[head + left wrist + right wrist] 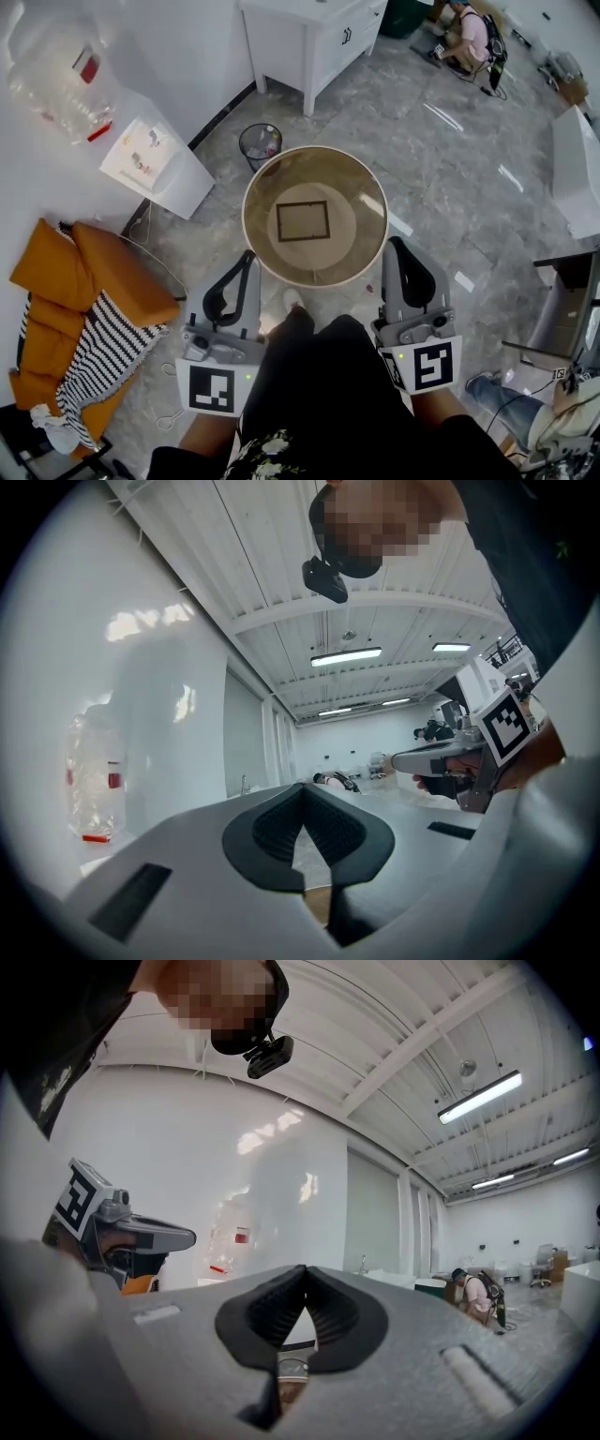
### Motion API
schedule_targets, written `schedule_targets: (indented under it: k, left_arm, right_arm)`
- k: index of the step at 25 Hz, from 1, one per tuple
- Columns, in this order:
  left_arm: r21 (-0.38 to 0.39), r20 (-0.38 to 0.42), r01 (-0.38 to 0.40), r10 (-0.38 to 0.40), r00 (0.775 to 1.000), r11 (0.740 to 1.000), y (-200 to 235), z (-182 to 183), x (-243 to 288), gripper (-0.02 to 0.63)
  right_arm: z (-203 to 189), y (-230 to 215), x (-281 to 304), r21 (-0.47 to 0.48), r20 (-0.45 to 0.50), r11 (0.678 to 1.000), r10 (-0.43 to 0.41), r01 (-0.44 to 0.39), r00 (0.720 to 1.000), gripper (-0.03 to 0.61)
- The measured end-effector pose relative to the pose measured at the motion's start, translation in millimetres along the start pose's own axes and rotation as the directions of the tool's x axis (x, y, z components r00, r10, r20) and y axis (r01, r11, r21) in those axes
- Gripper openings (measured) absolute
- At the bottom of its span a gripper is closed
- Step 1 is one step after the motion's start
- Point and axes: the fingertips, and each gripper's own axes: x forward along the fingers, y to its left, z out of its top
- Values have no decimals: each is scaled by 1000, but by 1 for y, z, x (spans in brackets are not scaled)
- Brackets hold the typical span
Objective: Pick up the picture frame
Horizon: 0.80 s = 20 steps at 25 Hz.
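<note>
The picture frame (303,221) lies flat near the middle of the round table (255,246), a thin dark rectangle around a pale centre, its long sides running across the head view. It looks light and stiff, probably with a glazed front that would crack if it is dropped or pinched hard. Lying flush on a tinted, glossy top (whether it sits on that top or on the paler disc showing through it, I cannot tell), it is likely to skate away rather than lift. The safest hold is probably across one narrow rail near a corner, tipping it up before closing, not on the pane itself. The left gripper (247,257) and right gripper (398,244) flank the table's near rim, neither touching the frame. Each has its jaws pressed together with nothing between them, as the left gripper view (302,791) and right gripper view (302,1273) show, so they must part before any grasp. Beyond the table stand a wire waste bin (261,145) and a white cabinet (309,37).
</note>
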Motion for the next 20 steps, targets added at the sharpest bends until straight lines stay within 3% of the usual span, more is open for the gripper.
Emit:
schedule_targets:
  k: [12, 20]
  left_arm:
    - [-59, -25, 30, -32, 999, 998, 41, -38, 47, 14]
    - [-39, -62, -4, 2, 998, 999, 47, -42, 87, 14]
  right_arm:
    - [-31, -10, 49, -25, -85, 999, -38, 36, 996, -3]
    - [-51, -39, 89, 14, -93, 1000, 9, -8, 996, -3]
